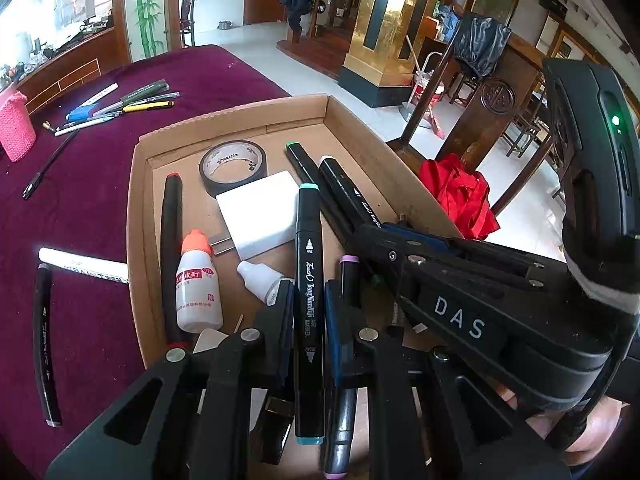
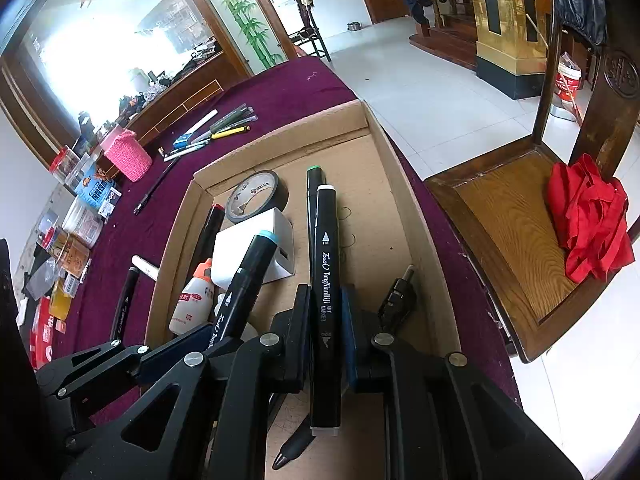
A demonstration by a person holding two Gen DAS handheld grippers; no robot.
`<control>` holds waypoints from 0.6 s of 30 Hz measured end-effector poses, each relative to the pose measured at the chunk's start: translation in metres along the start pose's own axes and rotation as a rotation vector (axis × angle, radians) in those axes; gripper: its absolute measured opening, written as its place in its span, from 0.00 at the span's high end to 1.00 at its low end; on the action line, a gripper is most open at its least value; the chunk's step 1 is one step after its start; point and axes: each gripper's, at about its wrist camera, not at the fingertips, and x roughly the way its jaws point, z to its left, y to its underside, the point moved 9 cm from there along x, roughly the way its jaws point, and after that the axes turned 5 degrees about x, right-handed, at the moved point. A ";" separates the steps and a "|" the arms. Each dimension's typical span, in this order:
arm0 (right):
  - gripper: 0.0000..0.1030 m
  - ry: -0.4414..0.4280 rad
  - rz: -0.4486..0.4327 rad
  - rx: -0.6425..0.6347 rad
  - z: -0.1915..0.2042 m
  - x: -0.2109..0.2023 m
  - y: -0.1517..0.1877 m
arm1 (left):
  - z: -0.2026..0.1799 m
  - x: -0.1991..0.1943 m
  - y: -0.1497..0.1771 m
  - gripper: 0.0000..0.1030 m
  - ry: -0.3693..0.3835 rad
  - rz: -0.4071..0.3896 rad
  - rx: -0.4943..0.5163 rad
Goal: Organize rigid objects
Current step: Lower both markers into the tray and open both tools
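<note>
1. The tabletop [image 1: 80, 208], under a dark purple cloth, carries a shallow cardboard box [image 1: 236, 114] near its edge; a wooden chair [image 2: 516, 216] with a red bag on its seat stands just past that edge.
2. Inside the box lie a roll of black tape [image 1: 233, 166], a white charger block [image 1: 262, 212], two small white bottles, and several black markers. More pens lie loose on the cloth beyond the box, near a pink knitted holder [image 1: 14, 128].
3. The left gripper [image 1: 308, 312] is clamped on a teal-capped marker [image 1: 309, 280], held above the box floor and pointing into the box.
4. The right gripper [image 2: 326, 316] is clamped on a white-capped marker [image 2: 325, 288], alongside a green-capped marker [image 2: 316, 178] that lies on the box floor.
5. Risks, as I judge them:
   - The two grippers sit close together over the box, and the left one's marker crosses just beside the right gripper, so lowering both at once could knock them or the markers together.
   - Each marker is gripped around its smooth round barrel, so a tilt or a bump could let it slip or roll out.
   - Released from a height, a marker could bounce onto the bottles or the charger block, or roll crooked instead of lying parallel to the others.
   - A push on the box wall could shift the light box toward the tabletop edge.
</note>
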 end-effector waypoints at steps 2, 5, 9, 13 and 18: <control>0.87 -0.002 0.000 0.000 0.001 0.000 0.000 | 0.000 0.000 0.000 0.88 0.004 0.002 0.002; 0.87 -0.003 -0.002 0.001 0.001 -0.002 0.001 | -0.002 -0.001 0.001 0.88 0.008 0.007 0.003; 0.87 -0.007 -0.005 0.005 0.001 -0.006 0.001 | -0.004 -0.001 0.002 0.87 0.018 0.014 0.004; 0.86 -0.011 -0.007 0.012 0.001 -0.010 0.004 | -0.007 -0.003 0.005 0.81 0.033 0.026 0.004; 0.86 -0.014 -0.018 0.007 0.001 -0.018 0.005 | -0.010 -0.006 0.008 0.75 0.038 0.024 0.010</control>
